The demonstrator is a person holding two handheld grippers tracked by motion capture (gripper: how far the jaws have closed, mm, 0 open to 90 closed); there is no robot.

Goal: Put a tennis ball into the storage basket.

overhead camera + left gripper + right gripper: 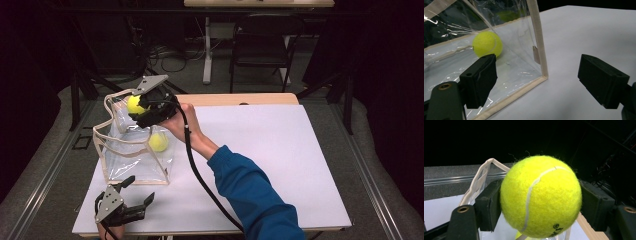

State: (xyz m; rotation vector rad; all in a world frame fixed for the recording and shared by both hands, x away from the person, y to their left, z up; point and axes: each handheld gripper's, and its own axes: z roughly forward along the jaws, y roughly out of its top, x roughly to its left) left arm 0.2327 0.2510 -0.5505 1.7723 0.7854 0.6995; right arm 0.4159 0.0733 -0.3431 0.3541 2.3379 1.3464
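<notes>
A clear plastic bag (131,159) with cream trim and handles stands open at the table's left. Over its mouth my right gripper (140,109) is shut on a yellow tennis ball (134,104), which bulges between both pads (489,205) in the right gripper view (541,196). A second tennis ball (158,142) lies inside the bag, seen through its wall (487,44). My left gripper (141,190) rests open near the front left edge, just in front of the bag's corner (543,75), nothing between its fingers (481,80).
The white table top (270,155) stretches out to the right of the bag. A cable (200,180) trails from the right gripper along the blue sleeve (255,192). A black chair (262,45) and a table leg stand beyond the far edge.
</notes>
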